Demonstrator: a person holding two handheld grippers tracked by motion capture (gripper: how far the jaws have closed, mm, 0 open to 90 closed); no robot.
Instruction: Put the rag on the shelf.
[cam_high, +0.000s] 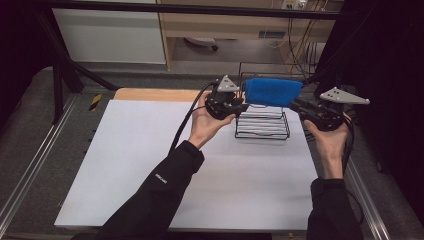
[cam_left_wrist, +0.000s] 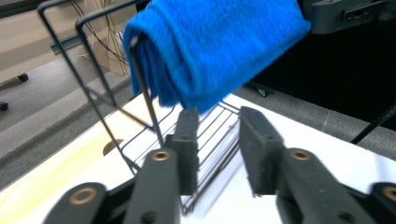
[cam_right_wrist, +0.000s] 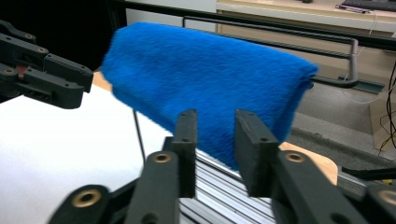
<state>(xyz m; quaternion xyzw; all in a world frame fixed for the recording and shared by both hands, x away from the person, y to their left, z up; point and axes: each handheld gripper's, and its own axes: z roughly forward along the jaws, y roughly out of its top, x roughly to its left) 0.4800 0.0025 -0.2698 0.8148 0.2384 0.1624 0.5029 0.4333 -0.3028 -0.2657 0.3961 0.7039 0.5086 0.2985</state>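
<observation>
Left gripper (cam_high: 239, 106) fingers (cam_left_wrist: 187, 140) stand slightly apart with nothing between them — just below the blue towel (cam_high: 273, 91). Right gripper (cam_high: 295, 106) fingers (cam_right_wrist: 252, 140) likewise, parted and bare, at the towel's other end. The towel hangs folded over the top bar of a black wire rack (cam_high: 262, 125), at two o'clock on the white table (cam_high: 150, 165).

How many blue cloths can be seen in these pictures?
1. The folded blue terry cloth hangs over the top bar of the black wire rack at the white table's far side.
</observation>
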